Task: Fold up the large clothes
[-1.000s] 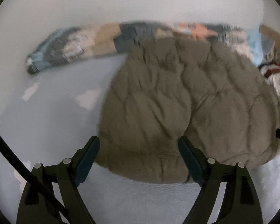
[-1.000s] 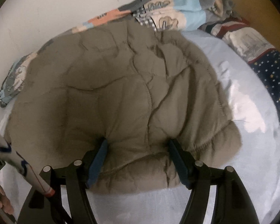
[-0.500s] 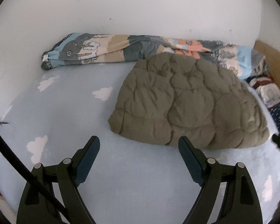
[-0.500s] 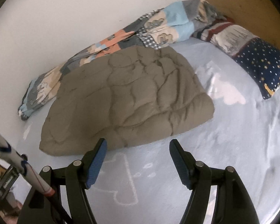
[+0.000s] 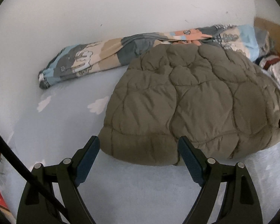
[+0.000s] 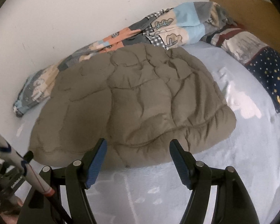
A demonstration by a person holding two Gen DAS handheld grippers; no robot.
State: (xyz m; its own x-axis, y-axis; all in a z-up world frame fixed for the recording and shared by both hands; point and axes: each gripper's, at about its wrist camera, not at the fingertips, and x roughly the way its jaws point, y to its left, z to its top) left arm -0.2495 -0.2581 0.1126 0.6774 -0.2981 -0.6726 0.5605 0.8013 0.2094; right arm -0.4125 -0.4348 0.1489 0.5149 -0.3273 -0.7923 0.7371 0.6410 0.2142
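The left gripper [image 5: 139, 145] stands wide open and holds nothing, its blue pads either side of the near hem of the quilted olive jacket [image 5: 192, 100]. The right gripper [image 6: 138, 149] gapes likewise, empty. The jacket lies folded on the pale blue bedsheet [image 6: 242, 149]. Behind it, a patterned blanket [image 5: 87, 61] runs along the white wall [image 5: 121, 9].

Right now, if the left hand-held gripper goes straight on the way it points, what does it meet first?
Probably the near edge of the jacket, which lies between the open fingers of the left hand-held gripper on the bed. Depth is unclear.
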